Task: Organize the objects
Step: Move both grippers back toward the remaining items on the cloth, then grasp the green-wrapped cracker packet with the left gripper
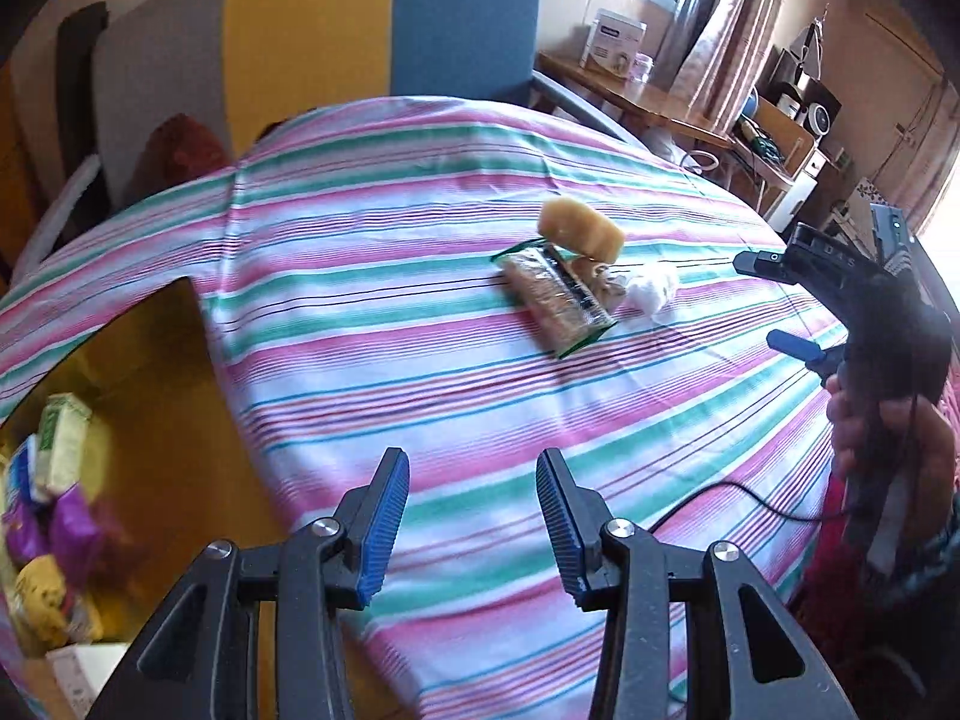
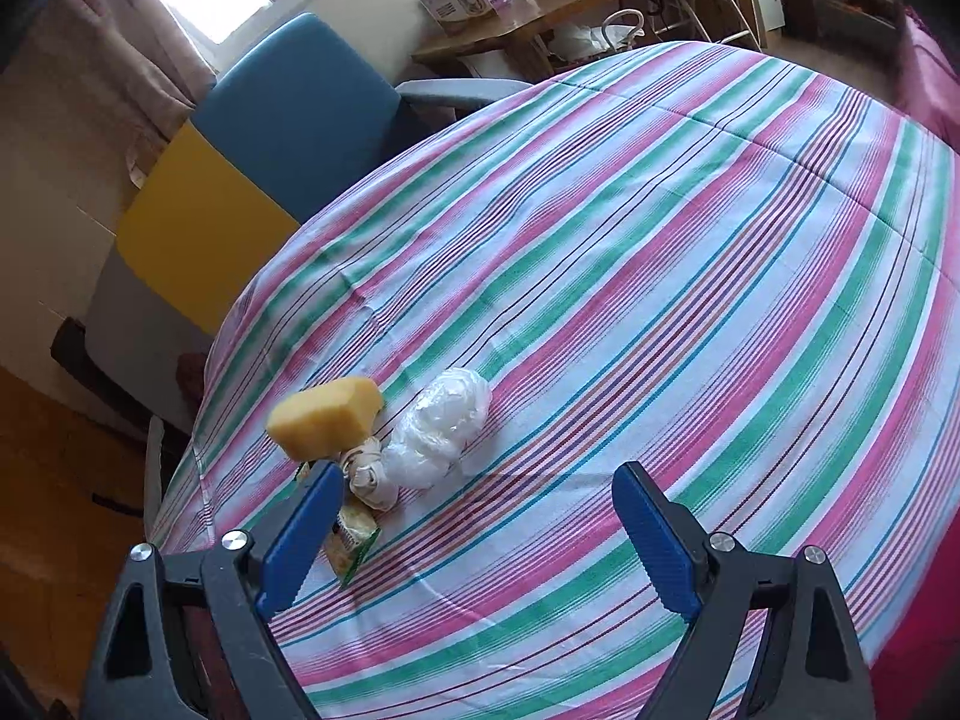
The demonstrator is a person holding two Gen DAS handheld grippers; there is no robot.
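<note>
A small pile lies on the striped tablecloth [image 1: 420, 252]: a yellow sponge [image 1: 581, 229], a green-edged cracker packet [image 1: 558, 300], a small beige knotted item [image 1: 603, 288] and a crumpled white plastic bag [image 1: 651, 291]. The same pile shows in the right wrist view: sponge [image 2: 324, 417], knotted item [image 2: 367, 474], bag [image 2: 441, 426], packet [image 2: 351, 540]. My left gripper [image 1: 474, 525] is open and empty, well short of the pile. My right gripper [image 2: 474, 531] is open and empty just right of the pile; it also shows in the left wrist view [image 1: 768, 300].
A yellow box [image 1: 120, 396] at the table's left edge holds several packets [image 1: 54, 468]. A blue and yellow chair [image 1: 384, 36] stands behind the table. A wooden shelf with boxes [image 1: 618, 42] is at the back right. A black cable [image 1: 720, 498] lies on the cloth.
</note>
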